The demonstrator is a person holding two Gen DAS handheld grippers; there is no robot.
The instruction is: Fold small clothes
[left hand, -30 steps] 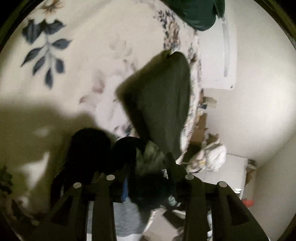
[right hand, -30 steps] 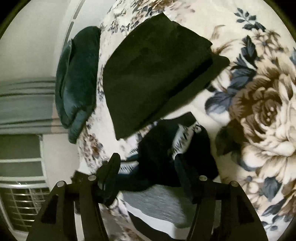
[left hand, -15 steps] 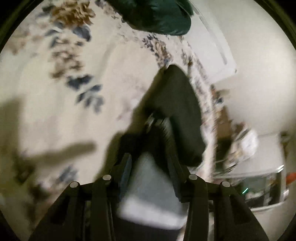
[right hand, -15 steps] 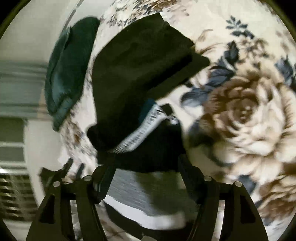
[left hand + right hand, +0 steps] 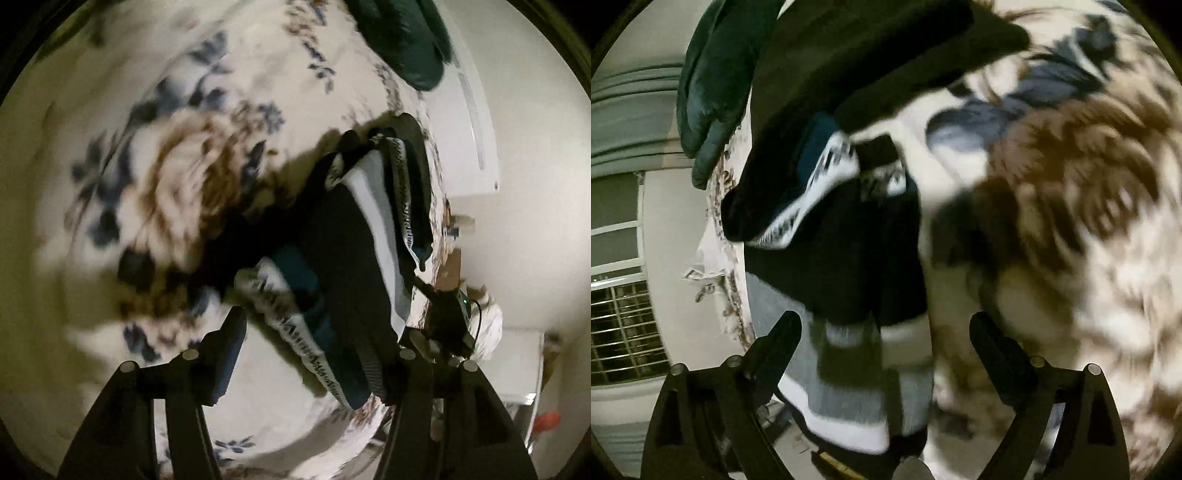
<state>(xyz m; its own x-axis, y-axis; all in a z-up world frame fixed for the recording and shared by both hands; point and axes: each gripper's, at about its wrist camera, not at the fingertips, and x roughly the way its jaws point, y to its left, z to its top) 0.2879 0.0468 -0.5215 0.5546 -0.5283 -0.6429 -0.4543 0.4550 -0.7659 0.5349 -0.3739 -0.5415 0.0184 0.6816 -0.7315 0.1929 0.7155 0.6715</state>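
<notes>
A small dark garment with grey, white and teal bands (image 5: 347, 258) lies crumpled on a floral bedspread (image 5: 177, 192), partly over a folded black cloth (image 5: 417, 147). My left gripper (image 5: 317, 343) is open, its fingers either side of the garment's near end. In the right wrist view the same garment (image 5: 857, 251) lies between the open fingers of my right gripper (image 5: 882, 343), below the folded black cloth (image 5: 857, 55). Whether either gripper touches the cloth I cannot tell; both views are blurred.
A dark green cushion (image 5: 402, 40) lies at the bed's far edge, also in the right wrist view (image 5: 709, 85). The bed edge (image 5: 436, 229) drops to a white wall and cluttered floor. A window grille (image 5: 624, 328) is at the left.
Both grippers opened wide and let go of the garment, which now lies spread on the bed. Both views swung across the bedspread, with the garment further from the left gripper.
</notes>
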